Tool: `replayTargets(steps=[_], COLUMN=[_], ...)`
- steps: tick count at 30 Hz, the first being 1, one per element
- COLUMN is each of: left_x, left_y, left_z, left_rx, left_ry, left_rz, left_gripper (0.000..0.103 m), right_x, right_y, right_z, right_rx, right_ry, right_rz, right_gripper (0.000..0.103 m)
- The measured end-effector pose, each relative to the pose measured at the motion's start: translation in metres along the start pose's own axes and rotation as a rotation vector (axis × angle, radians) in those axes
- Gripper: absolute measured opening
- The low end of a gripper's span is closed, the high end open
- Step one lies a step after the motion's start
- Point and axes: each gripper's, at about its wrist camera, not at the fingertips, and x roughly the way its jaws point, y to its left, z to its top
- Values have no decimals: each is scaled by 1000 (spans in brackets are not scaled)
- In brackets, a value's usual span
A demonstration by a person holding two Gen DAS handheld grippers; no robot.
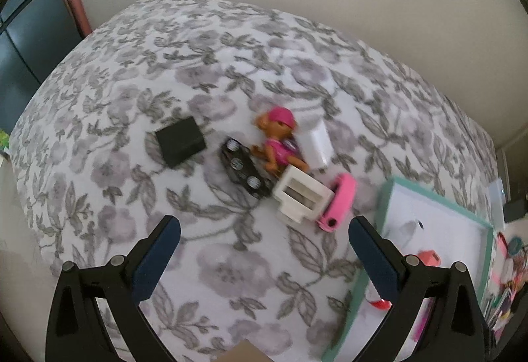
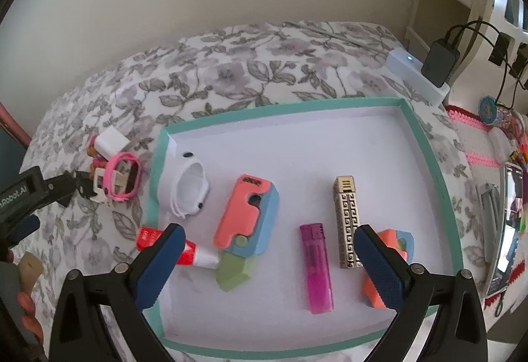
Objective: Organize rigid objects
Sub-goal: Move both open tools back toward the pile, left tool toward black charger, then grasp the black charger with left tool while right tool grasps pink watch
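Both grippers hang over a bed spread with a flowered sheet [image 1: 138, 71]. The left gripper [image 1: 264, 241] has its jaws spread wide with nothing between them, only bare sheet below. Beyond it lies a loose cluster of small things: a black box [image 1: 180, 141] on the left, then a black strip with round studs [image 1: 245, 169], a toy figure in a pink cap [image 1: 280, 141], a white block [image 1: 317, 144] just behind the figure, a white frame-shaped piece [image 1: 302, 195] and a pink piece [image 1: 338, 202] touching its right side.

To the right of that cluster sits a shallow tray with a teal rim [image 2: 425, 144]. The right gripper [image 2: 269, 245] hovers above the tray's near part, its jaws also wide apart and gripping nothing. Inside the tray lie a white ring-shaped case [image 2: 191, 188] at the far left, a red and white tube [image 2: 194, 254] reaching over the left rim, a coral and blue toy with a green tip [image 2: 247, 220], a purple lighter [image 2: 316, 268], a gold patterned lighter [image 2: 347, 223], and an orange and blue piece [image 2: 401, 243] partly hidden by the right finger.
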Motion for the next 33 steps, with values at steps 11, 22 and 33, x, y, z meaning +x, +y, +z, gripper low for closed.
replayTargets(steps=[11,22,33], left_x=[-7,14,59], left_y=[78,139,126], left_z=[31,52,63], left_rx=[-149,-314,-271], left_ry=[-86,-94,19], left_rz=[35,-27,10], left_gripper=[102,102,102], right_x=[-16,-9,16], right_y=[32,85,134], right_z=[12,27,45], right_rx=[-12,-84,-142], right_ry=[-64,-56,-22], right_rz=[66,124,144], right_gripper=[103,103,103])
